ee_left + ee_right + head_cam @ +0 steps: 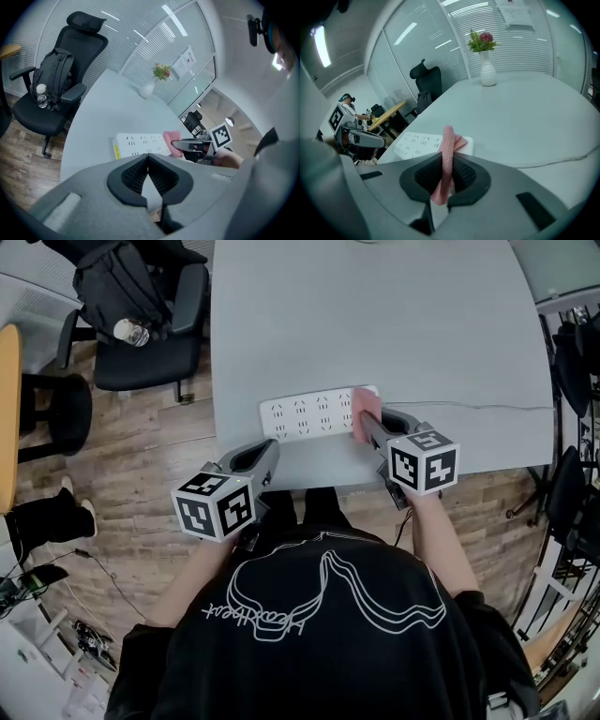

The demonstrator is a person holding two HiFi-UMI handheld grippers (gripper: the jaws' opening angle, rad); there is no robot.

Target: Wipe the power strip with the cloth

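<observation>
Pale grey worktop (pixel 375 315) in a glass-walled office carries the work.

Item under task: white power strip (pixel 314 416) lies flat near the worktop's front edge, lengthwise across the person. Its cable (pixel 487 407) runs off to the right.

Cloth (pixel 366 407): pink, folded, resting on the right end of the strip, touching it.

Right tool (pixel 445 159): jaws clamped on the cloth, which stands up between them as a narrow fold and hangs a little below them.

Left tool (pixel 148 157): jaws closed tip to tip with nothing between them, held at the front edge of the worktop, apart from the strip and not steadying it.

Progress, as judged: cloth is in hand and in contact, so pick-up is done and wiping is under way at the right end. The rows of sockets to the left lie uncovered. No dirt or streaks show, so how much has been wiped cannot be told.

Surroundings: office chair (pixel 150 343) with a backpack (pixel 117 282) at the left; vase of flowers (pixel 487 65) well beyond.
</observation>
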